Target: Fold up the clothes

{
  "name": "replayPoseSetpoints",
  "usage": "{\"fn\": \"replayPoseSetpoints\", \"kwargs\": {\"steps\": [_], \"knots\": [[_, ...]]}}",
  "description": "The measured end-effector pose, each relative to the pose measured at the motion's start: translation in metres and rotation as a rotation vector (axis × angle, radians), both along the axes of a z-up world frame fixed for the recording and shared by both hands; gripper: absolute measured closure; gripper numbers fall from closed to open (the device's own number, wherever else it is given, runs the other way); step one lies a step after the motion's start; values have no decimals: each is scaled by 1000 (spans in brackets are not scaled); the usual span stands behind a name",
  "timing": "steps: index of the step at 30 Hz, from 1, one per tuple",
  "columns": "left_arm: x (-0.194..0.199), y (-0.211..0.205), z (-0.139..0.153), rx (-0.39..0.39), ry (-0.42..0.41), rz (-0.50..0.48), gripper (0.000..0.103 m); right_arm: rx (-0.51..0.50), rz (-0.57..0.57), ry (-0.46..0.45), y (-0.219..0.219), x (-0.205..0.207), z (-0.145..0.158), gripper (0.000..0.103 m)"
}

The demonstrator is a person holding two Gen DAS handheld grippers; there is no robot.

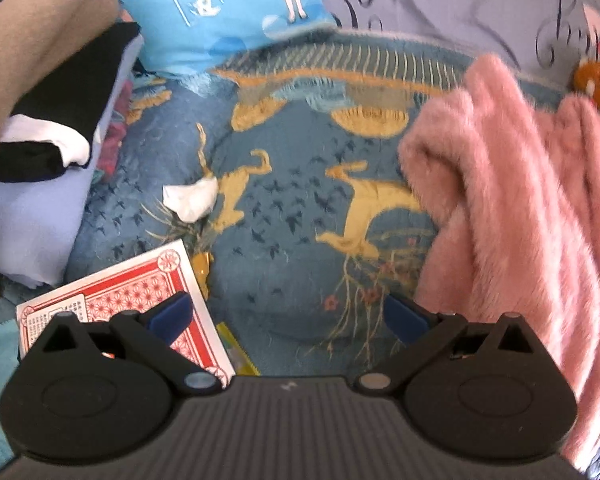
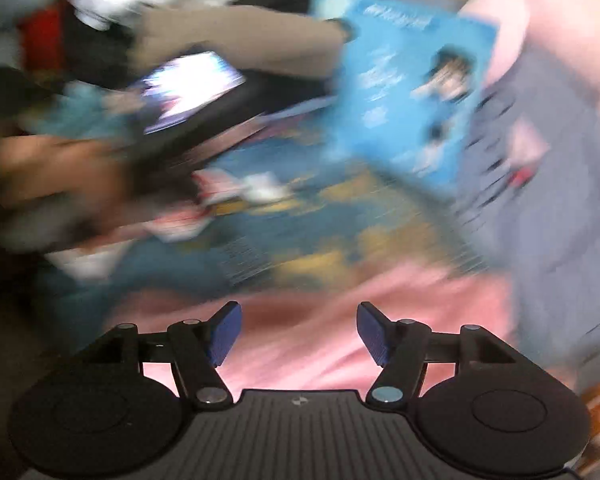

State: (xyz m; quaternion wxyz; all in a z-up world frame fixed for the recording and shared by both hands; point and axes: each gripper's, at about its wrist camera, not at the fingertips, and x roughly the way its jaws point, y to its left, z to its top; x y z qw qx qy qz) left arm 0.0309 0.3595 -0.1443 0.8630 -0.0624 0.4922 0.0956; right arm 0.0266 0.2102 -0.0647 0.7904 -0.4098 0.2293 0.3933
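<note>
Meanwhile, on a bed spread with a blue quilt (image 1: 300,208) woven with golden deer and dark birds, a fluffy pink fleece garment (image 1: 512,208) lies heaped at the right of the left wrist view, its near edge just beside the right-hand blue pad of the left gripper (image 1: 288,316). That gripper hangs over the quilt with its jaws spread wide and nothing between them; its left pad stands in front of a red-and-white patterned card packet (image 1: 140,300). A crumpled white tissue (image 1: 190,198) rests on the quilt near one golden deer. Folded clothes in black, white and lilac (image 1: 44,168) are stacked at the left edge, below a beige cloth (image 1: 40,40), and a light blue printed cushion (image 1: 220,12) sits at the head of the quilt, against lavender bedding with dark scrollwork (image 1: 460,0).

From the right wrist the picture is heavily smeared by motion. The right gripper (image 2: 298,332) shows its blue pads apart, with no cloth caught between them, while the pink fleece garment (image 2: 300,344) spreads directly below the fingers. Beyond it the same blue quilt (image 2: 260,232) and the light blue printed cushion (image 2: 404,92) are recognisable, along with a bright lit screen (image 2: 188,88) at the upper left; other shapes there are too blurred to name
</note>
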Motion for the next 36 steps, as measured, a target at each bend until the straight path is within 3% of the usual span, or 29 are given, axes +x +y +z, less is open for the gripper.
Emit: {"fn": "replayPoseSetpoints", "kwargs": {"steps": [2,4,7,10,13,16,17,19,21,24,26,27,29,30,31,33,36], "knots": [[1,-5,-5,24,28,-24,0,-58,25,-124,22,31,-6,41],[1,-10,-9,6,49,-73,0,-92,84,-144,42,62,-16,42],[-2,-21,-10,-16,44,-166,0,-185,194,-35,78,107,-32,45],[-4,-33,-7,-15,32,-254,0,-430,289,-10,108,126,-67,49],[0,-44,-11,-5,55,-297,0,-617,283,21,129,145,-100,53],[4,-52,-14,35,73,-320,0,-741,186,145,140,161,-112,85],[5,-53,-14,39,74,-325,0,-736,134,165,141,165,-109,90],[4,-54,-14,42,75,-330,0,-649,48,188,143,171,-93,93],[4,-57,-16,44,85,-338,0,-445,7,196,137,168,-59,94],[2,-61,-21,68,101,-355,0,-25,-50,164,109,154,9,95],[1,-62,-22,89,101,-347,0,322,-135,153,69,150,51,95],[0,-61,-21,93,96,-335,0,478,-214,158,43,148,62,96],[-1,-53,-18,69,82,-306,0,695,-397,188,-9,148,64,95],[-1,-50,-16,57,75,-291,0,714,-499,224,-31,151,53,95],[-1,-49,-18,44,87,-290,0,665,-579,259,-46,155,38,95],[0,-51,-24,43,120,-301,0,449,-681,326,-65,164,2,96],[-2,-63,-31,98,140,-333,0,209,-731,356,-82,162,-37,96]]}}
